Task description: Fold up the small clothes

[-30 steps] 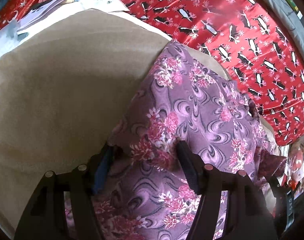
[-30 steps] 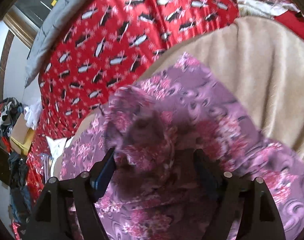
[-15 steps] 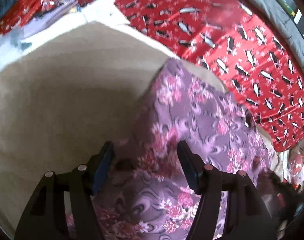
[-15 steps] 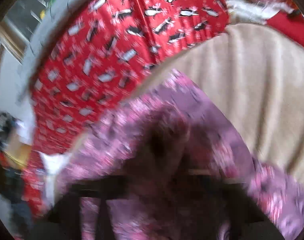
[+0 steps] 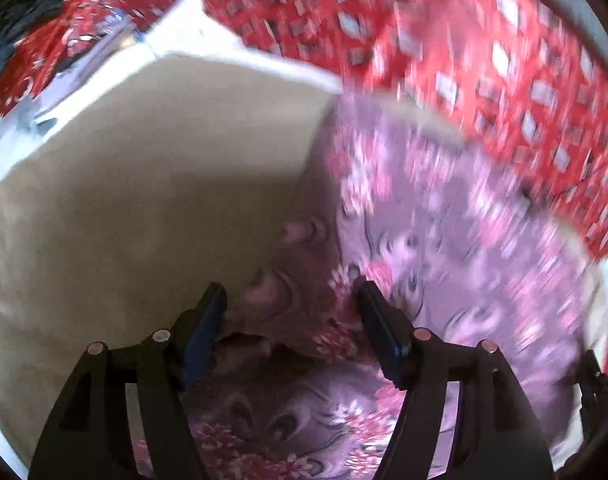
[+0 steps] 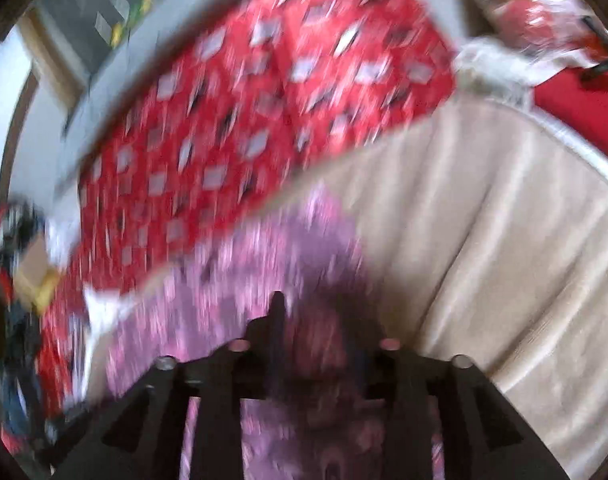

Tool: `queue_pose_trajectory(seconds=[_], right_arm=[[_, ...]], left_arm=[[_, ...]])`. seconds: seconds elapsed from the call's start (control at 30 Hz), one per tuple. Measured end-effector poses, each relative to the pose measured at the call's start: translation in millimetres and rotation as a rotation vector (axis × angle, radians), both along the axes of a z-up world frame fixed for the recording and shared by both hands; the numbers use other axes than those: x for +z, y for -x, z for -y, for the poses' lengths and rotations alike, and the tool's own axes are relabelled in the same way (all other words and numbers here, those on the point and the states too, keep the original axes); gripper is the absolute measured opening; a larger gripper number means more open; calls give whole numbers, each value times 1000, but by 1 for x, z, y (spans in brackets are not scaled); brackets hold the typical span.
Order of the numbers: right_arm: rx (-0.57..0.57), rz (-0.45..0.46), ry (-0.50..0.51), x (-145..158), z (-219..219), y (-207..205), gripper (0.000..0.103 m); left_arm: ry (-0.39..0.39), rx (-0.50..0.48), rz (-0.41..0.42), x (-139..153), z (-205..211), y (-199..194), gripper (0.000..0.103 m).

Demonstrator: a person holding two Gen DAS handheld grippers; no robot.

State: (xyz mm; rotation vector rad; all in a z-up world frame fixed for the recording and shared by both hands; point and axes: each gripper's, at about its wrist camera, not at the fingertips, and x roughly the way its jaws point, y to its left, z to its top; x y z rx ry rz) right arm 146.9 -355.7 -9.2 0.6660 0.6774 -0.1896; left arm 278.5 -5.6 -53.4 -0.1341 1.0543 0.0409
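A purple garment with pink flowers (image 5: 443, 240) lies on a beige cushion (image 5: 144, 184). In the left wrist view my left gripper (image 5: 290, 304) has its jaws apart, with a folded edge of the garment lying between the fingers. In the right wrist view, which is blurred by motion, my right gripper (image 6: 315, 320) has its jaws close together with the garment (image 6: 264, 272) bunched between them. The garment's far corner reaches the cushion's edge.
A red cloth with a penguin print (image 5: 483, 40) covers the surface beyond the cushion (image 6: 503, 240). White papers (image 5: 184, 28) lie at the far left. A plastic bag with red items (image 6: 543, 8) sits at the far right. A cluttered pile (image 6: 20, 264) is at the left.
My right gripper's jaws have closed on the bunched garment and it is moving fast. My left gripper has pulled back, and the garment's edge has shifted right.
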Motion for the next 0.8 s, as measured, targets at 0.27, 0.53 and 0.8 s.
queue_pose_trajectory(seconds=[0.27,0.53,0.8], right_arm=[[306,-378,66,-14,-23,9,33],[449,-469,104,-21,-43,119,41],[241,-382,40,-14,10,233,53]], left_arm=[[-16,-168,-201,10,-7,36,69],[11,-207,-364,9,-82,127,69],[36,-215,-474,-12,-136,198,69]])
